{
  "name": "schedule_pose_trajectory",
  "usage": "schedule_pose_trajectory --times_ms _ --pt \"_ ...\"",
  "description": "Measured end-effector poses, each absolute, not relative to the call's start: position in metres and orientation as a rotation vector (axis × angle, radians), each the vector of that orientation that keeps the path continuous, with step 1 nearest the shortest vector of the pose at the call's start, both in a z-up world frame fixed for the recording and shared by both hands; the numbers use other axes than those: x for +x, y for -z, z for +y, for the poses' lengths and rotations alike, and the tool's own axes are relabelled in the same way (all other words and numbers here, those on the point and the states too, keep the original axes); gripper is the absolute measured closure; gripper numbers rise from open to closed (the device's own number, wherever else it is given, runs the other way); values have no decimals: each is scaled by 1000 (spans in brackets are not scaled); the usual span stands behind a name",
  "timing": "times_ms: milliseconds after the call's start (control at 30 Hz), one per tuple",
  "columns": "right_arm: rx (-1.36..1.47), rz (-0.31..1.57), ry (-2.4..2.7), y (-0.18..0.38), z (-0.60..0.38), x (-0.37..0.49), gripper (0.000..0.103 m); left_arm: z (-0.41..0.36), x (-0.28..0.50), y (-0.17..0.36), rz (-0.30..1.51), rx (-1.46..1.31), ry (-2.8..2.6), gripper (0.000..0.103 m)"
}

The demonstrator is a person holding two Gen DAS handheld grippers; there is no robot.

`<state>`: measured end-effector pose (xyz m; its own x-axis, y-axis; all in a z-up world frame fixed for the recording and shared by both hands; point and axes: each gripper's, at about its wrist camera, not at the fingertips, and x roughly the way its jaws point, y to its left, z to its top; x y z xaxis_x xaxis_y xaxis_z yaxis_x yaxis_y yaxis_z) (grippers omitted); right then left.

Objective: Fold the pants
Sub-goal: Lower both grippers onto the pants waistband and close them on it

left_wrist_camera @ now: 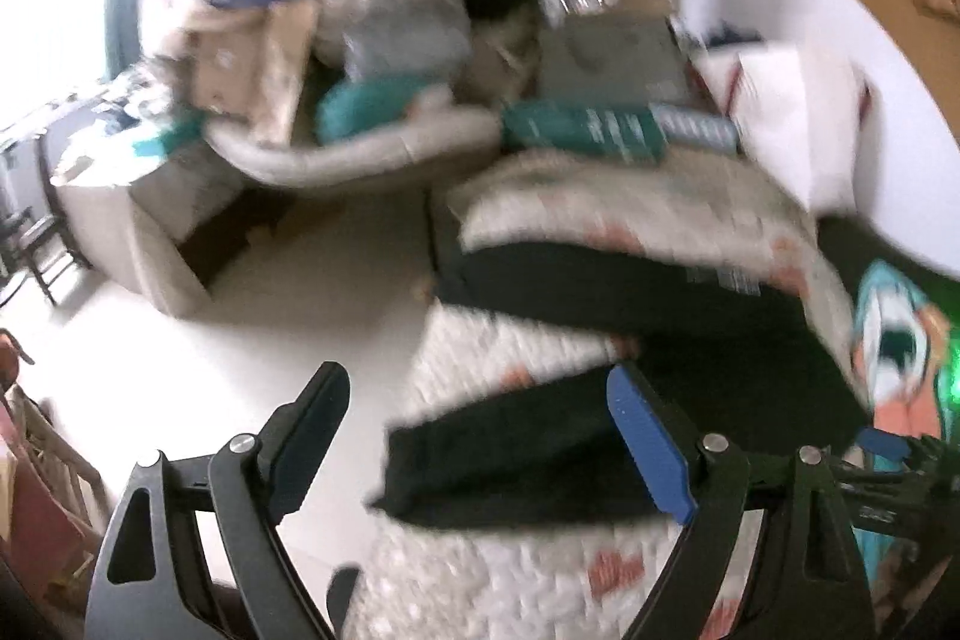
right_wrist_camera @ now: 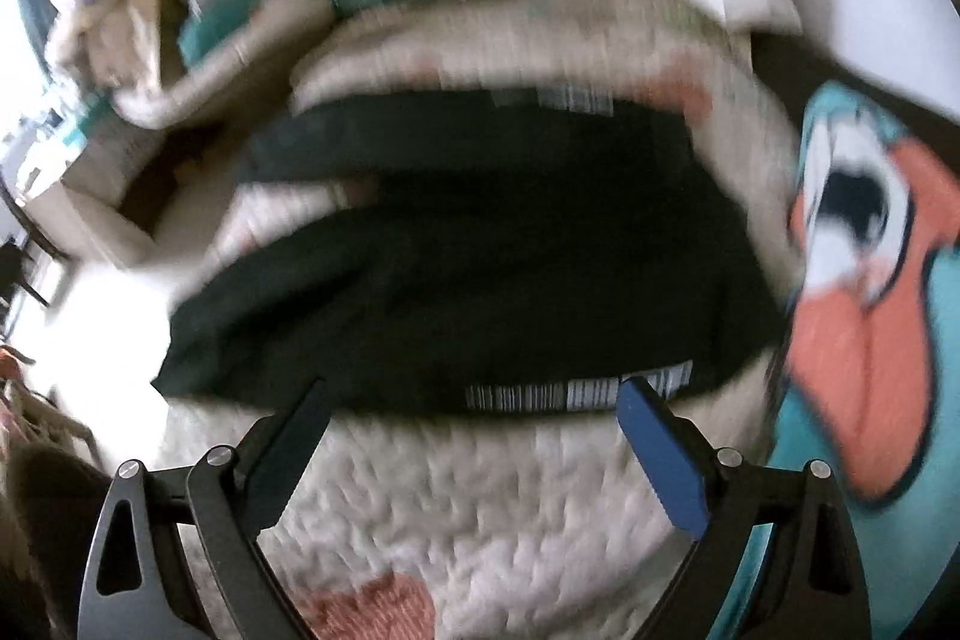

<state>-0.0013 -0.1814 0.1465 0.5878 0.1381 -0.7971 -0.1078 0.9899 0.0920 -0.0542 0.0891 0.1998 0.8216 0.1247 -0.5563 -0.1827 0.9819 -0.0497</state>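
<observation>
Left wrist view: left gripper (left_wrist_camera: 477, 394) at bottom of frame, jaws spread wide, holding nothing. Dark pants (left_wrist_camera: 600, 400) lie right of centre on a white textured blanket (left_wrist_camera: 510, 568), legs splayed apart, one cuff just beside the blue finger.

Right wrist view: right gripper (right_wrist_camera: 474, 400) low in frame, jaws likewise wide and empty. Pants (right_wrist_camera: 480, 268) fill the centre, printed waistband strip near the fingertips; a cartoon cushion (right_wrist_camera: 870, 340) at right edge.

Risk, as judged: heavy blur suggests fast motion; a grasp could pinch blanket with cloth.
</observation>
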Motion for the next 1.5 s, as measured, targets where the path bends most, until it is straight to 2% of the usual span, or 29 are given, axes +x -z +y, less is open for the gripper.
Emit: schedule_pose_trajectory --times_ms 100,233,333,400,533,733,967,1133,1367,1500 --pt "-13 888 -174 -176 -186 21 5 101 -44 -230 467 -129 -163 0" --pt "-102 860 -188 -201 -196 62 5 111 5 -250 475 -123 -97 0" --pt "-126 877 -217 -203 -210 100 6 111 51 -246 582 -69 -74 0" --pt "-132 905 -228 -198 -222 124 12 104 87 -234 650 14 -50 0" --pt "-160 972 -242 -174 -244 177 15 98 132 -201 726 97 -4 0" --pt "-184 1048 -249 -131 -254 250 18 113 219 -148 873 -40 91 0" --pt "-207 1081 -335 -96 -239 305 19 129 299 -92 961 -97 106 0" --pt "-189 1094 -387 -72 -236 330 21 129 333 -63 983 -51 133 1" --pt "-194 1117 -427 -48 -236 355 29 121 368 -28 1028 23 197 1" --pt "-209 1122 -458 -40 -233 362 29 103 379 -5 1090 83 288 0"
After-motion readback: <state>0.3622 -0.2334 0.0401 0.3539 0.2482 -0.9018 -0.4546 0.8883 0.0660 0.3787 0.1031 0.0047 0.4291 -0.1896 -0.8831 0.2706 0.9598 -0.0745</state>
